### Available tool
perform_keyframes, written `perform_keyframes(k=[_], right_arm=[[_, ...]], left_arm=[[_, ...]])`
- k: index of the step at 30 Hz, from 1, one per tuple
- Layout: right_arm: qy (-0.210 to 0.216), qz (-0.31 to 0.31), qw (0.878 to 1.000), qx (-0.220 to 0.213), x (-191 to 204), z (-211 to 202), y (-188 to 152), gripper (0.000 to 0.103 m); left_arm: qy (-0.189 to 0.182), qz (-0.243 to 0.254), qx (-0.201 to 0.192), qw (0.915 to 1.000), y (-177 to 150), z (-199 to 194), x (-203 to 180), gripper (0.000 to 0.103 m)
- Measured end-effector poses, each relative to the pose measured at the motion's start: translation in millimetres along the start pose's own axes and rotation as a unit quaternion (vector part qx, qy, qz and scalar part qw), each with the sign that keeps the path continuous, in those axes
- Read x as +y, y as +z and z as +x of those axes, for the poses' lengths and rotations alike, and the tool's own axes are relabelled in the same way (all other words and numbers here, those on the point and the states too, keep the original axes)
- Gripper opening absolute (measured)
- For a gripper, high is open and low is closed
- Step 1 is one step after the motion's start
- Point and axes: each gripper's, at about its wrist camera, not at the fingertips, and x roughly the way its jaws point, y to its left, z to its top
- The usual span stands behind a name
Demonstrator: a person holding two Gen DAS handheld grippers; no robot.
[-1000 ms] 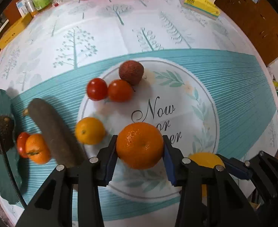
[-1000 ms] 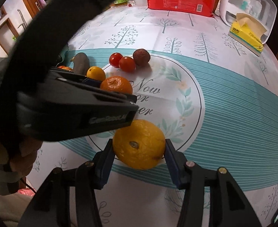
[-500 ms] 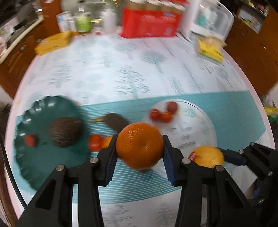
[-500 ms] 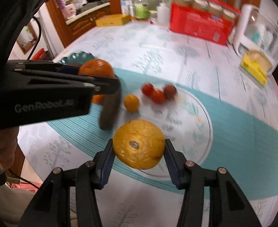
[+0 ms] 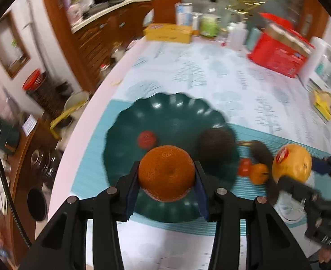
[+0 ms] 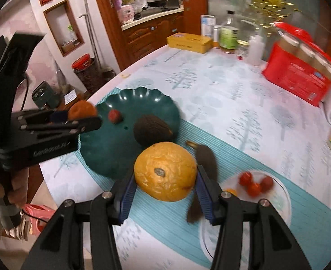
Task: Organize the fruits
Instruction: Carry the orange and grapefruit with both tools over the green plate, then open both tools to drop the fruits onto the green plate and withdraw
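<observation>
My left gripper (image 5: pixel 166 181) is shut on an orange (image 5: pixel 166 172) and holds it above the near part of the dark green scalloped plate (image 5: pixel 129 121). The plate (image 6: pixel 120 148) holds a small red fruit (image 5: pixel 146 139) and a dark avocado (image 5: pixel 216 144). My right gripper (image 6: pixel 165 183) is shut on a wrinkled yellow-orange fruit (image 6: pixel 165 171), in the air just right of the plate. That fruit also shows in the left wrist view (image 5: pixel 292 163). The left gripper with its orange (image 6: pixel 82 111) hangs over the plate's left rim in the right wrist view.
A dark long fruit (image 6: pixel 207 159) lies on the teal cloth beside the plate. Small tomatoes (image 6: pixel 254 183) sit on the white round print. A red box (image 6: pixel 298 78), a yellow box (image 6: pixel 189 40) and bottles (image 6: pixel 228 33) stand at the table's back. The table edge runs left of the plate.
Both grippers have swung left with their fruits, from over the white round print to the green plate. The left orange is now over the plate.
</observation>
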Motion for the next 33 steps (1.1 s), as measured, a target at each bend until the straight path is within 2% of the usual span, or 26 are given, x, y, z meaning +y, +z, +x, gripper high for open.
perform_keyframes(k=[5, 14, 21, 23, 25, 29, 33], right_arm=[[0.005, -0.013, 1.0, 0.016, 14.2, 32.6, 28.6, 0.051], [-0.009, -0.015, 0.999, 0.027, 18.8, 99.4, 88.3, 0.051], [-0.009, -0.037, 0.998, 0.055, 24.9, 153.8, 106.7, 0.051], [-0.009, -0.051, 0.996, 0.074, 27.6, 168.4, 103.9, 0.053], [-0.011, -0.069, 0.994, 0.083, 31.5, 177.1, 99.4, 0.054], [-0.022, -0.115, 0.991, 0.066, 45.4, 172.3, 96.2, 0.058], [-0.001, -0.124, 0.991, 0.048, 53.2, 160.2, 95.9, 0.063]], left_arm=[[0.013, -0.025, 0.032, 0.9991, -8.4, 27.3, 20.3, 0.042], [0.012, -0.042, 0.066, 0.9969, -14.1, 74.0, 14.7, 0.043], [0.018, -0.061, 0.088, 0.9941, -10.2, 103.4, 12.9, 0.044], [0.018, -0.061, 0.09, 0.9939, -9.2, 105.7, 11.3, 0.054], [0.015, -0.059, 0.087, 0.9944, -9.3, 102.7, 9.7, 0.086], [0.012, -0.059, 0.078, 0.9952, -9.4, 94.0, 8.2, 0.094], [0.011, -0.074, 0.078, 0.9942, -8.5, 88.8, 11.8, 0.098]])
